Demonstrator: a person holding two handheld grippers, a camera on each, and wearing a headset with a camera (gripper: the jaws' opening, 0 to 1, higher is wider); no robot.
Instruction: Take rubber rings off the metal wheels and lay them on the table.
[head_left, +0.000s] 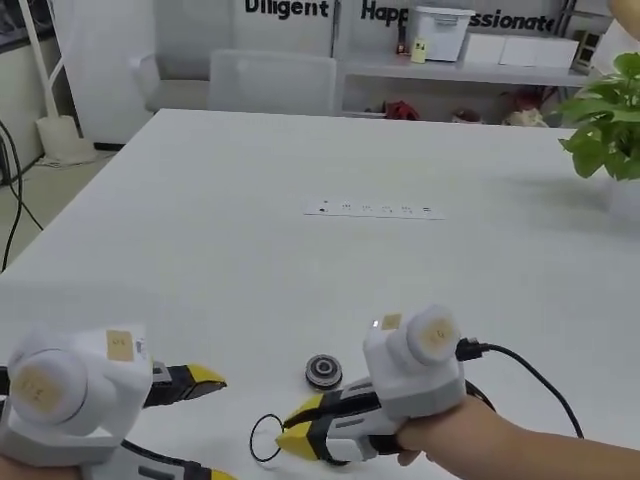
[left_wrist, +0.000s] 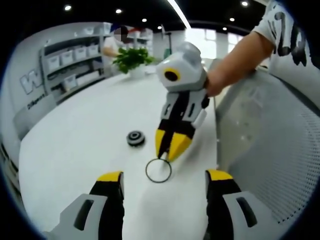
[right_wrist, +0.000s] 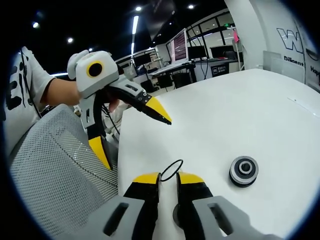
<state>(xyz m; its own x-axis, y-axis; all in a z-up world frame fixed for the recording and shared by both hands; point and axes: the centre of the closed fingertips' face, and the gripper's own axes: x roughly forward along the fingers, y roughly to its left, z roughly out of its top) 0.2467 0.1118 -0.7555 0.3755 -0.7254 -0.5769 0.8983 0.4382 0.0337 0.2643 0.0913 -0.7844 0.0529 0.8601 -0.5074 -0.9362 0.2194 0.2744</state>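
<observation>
A thin black rubber ring (head_left: 263, 438) hangs low over the white table (head_left: 300, 250), pinched at its edge by my right gripper (head_left: 286, 432). In the right gripper view the ring (right_wrist: 171, 170) sticks out from between the nearly closed yellow tips of that gripper (right_wrist: 168, 178). A small metal wheel (head_left: 323, 370) with a dark rim lies flat just beyond, also visible as the wheel (right_wrist: 243, 170) and the wheel (left_wrist: 135, 138). My left gripper (head_left: 210, 426) stands open to the left, its jaws wide apart, facing the ring (left_wrist: 158, 170) and the right gripper (left_wrist: 168, 150).
A socket strip (head_left: 373, 210) is set into the table's middle. A green plant (head_left: 605, 120) stands at the far right, a chair (head_left: 272, 80) beyond the far edge. A grey mesh chair (left_wrist: 265, 130) sits close by the near table edge.
</observation>
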